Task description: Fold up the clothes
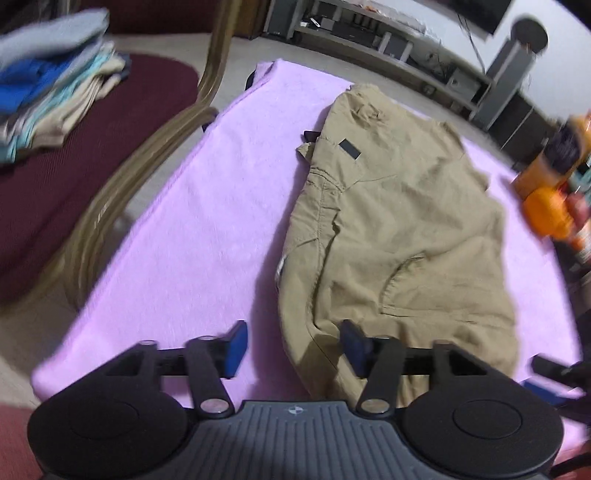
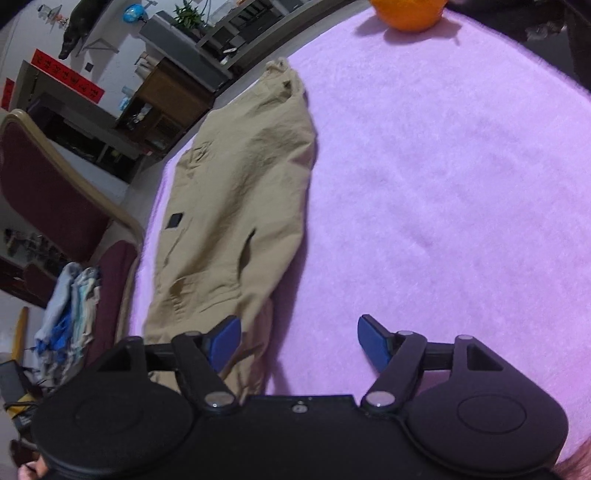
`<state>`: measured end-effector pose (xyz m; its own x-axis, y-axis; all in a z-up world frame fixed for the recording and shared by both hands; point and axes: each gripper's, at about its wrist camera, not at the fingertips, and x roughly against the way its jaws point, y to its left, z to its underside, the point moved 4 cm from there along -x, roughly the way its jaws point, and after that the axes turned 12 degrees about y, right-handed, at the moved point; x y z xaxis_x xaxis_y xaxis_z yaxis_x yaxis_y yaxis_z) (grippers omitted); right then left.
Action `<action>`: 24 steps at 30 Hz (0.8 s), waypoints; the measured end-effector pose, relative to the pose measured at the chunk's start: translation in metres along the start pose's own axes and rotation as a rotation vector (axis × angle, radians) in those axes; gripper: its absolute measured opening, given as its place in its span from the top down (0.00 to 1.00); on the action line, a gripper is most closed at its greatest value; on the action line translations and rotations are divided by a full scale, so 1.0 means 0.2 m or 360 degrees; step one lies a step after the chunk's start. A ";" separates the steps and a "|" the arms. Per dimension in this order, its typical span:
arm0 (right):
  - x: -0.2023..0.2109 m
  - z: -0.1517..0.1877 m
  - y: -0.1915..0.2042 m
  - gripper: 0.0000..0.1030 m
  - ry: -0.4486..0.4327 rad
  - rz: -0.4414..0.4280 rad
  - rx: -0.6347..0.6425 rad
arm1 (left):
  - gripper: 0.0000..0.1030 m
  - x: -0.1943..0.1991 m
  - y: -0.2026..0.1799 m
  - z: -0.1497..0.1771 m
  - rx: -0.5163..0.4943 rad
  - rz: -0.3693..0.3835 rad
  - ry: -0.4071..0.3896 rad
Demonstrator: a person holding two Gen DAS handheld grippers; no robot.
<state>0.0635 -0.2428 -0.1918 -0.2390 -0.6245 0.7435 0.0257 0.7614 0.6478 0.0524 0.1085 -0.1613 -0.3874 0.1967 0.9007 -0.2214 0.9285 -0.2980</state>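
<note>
Folding stage: khaki trousers (image 1: 399,229) lie on a pink blanket (image 1: 192,229), already doubled into one long band; neither tool grips them.
Left gripper (image 1: 291,349): jaws stand well apart and hold nothing; one blue pad hangs over the blanket, the other over the near edge of the cloth.
Right gripper (image 2: 299,341): jaws wide apart and empty; its left pad sits over the near end of the trousers, its right pad over bare blanket.
Trousers' place: toward the left side of the blanket in the right wrist view, well apart from an orange thing (image 2: 406,14) at the far edge.
Long axis: runs from near to far across the blanket, leaning slightly; the narrow end points far, the wider pocketed end lies near.
Risk, pinching: closing on only the top layer would likely peel the doubled layers apart.
Risk, lifting: raising one near corner alone would probably skew the band.
Nearby: a chair (image 1: 74,177) with a stack of folded clothes (image 1: 55,96) stands left.
</note>
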 end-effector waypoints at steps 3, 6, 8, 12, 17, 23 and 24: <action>-0.05 0.05 0.02 0.25 0.0190 -0.0214 -0.0029 | 0.36 -0.02 0.04 0.03 0.0080 0.0140 0.0096; -0.11 0.09 0.04 0.25 0.0294 -0.0295 -0.0056 | 0.36 -0.07 0.03 0.06 0.0115 0.0226 0.0202; -0.15 0.10 0.05 0.27 0.0320 -0.0301 -0.0073 | 0.35 -0.10 0.02 0.06 0.0106 0.0256 0.0229; -0.22 0.09 0.06 0.49 0.0318 -0.0301 -0.0112 | 0.37 -0.12 -0.02 0.05 0.0058 0.0301 0.0218; -0.28 0.12 0.11 0.56 0.0341 -0.0319 -0.0048 | 0.67 -0.16 -0.11 0.05 -0.0059 0.0289 0.0231; -0.10 0.15 0.18 0.82 0.0202 -0.0282 -0.0016 | 0.86 -0.04 -0.16 0.05 -0.0016 0.0493 0.0220; -0.03 0.16 0.20 0.82 0.0152 -0.0304 -0.0011 | 0.86 -0.01 -0.16 0.05 0.0000 0.0562 0.0214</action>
<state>0.0357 -0.2034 -0.1751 -0.1472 -0.7714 0.6191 -0.0043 0.6264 0.7795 0.0509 0.0746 -0.1558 -0.3190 0.5444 0.7758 -0.0953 0.7960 -0.5977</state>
